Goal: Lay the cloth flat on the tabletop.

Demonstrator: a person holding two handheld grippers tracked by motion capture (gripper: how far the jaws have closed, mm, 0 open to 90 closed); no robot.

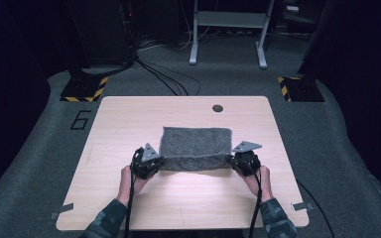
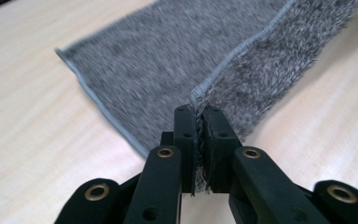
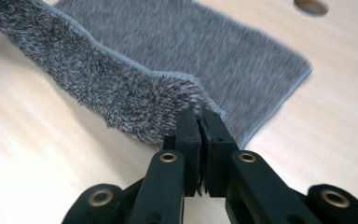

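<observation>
Towel (image 1: 196, 145), grey and fuzzy, lay at the frame's centre on the tabletop (image 1: 129, 124); left gripper (image 2: 197, 112) and right gripper (image 3: 199, 114) each pinched a near corner between pressed-together fingers, lifting that edge, apparently for folding.

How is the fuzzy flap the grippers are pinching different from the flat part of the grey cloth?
The lifted flap looks shaggy and pale-flecked; the flat part looks smoother. The flap stands raised off the table, pinched by the left gripper and right gripper; the flat part lies down. Both are one grey cloth with a stitched edge.
</observation>
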